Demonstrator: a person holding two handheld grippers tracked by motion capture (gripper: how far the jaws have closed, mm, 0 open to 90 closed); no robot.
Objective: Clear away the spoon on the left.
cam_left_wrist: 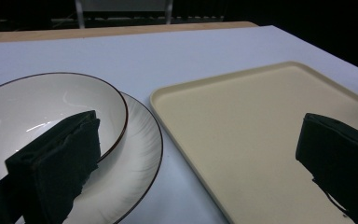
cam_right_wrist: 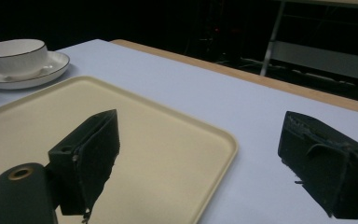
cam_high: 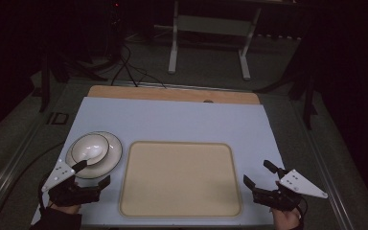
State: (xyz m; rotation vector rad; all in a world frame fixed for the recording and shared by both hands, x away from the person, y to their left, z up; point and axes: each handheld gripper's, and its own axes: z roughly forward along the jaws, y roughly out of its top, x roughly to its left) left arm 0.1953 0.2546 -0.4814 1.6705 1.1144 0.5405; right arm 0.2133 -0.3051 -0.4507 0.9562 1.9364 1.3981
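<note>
Holding a gripper in each hand, you have both at the near edge of the table [cam_high: 172, 115], one on either side of the tray [cam_high: 179, 178]. Your left gripper [cam_high: 95, 173] sits just at the near rim of the plate [cam_high: 114, 154], with its jaws spread wide and nothing between them; in the left gripper view one jaw hangs over the bowl [cam_left_wrist: 42, 107] and plate [cam_left_wrist: 140, 154], the other over the tray [cam_left_wrist: 242, 140]. From the pictures you cannot tell whether that jaw touches the crockery.

The white bowl [cam_high: 90, 148] with its dark rim stands on the plate, at the left of the table, just beside the tray's far left corner. The tray is cream-coloured and lies flat in the middle, nearer your side.

Your right gripper [cam_high: 257, 173] is beside the tray's right edge, jaws also wide apart and holding nothing. In the right gripper view one jaw is over the tray [cam_right_wrist: 158, 135], the other over the bare tabletop, with the bowl [cam_right_wrist: 15, 56] well away at the far left.
</note>
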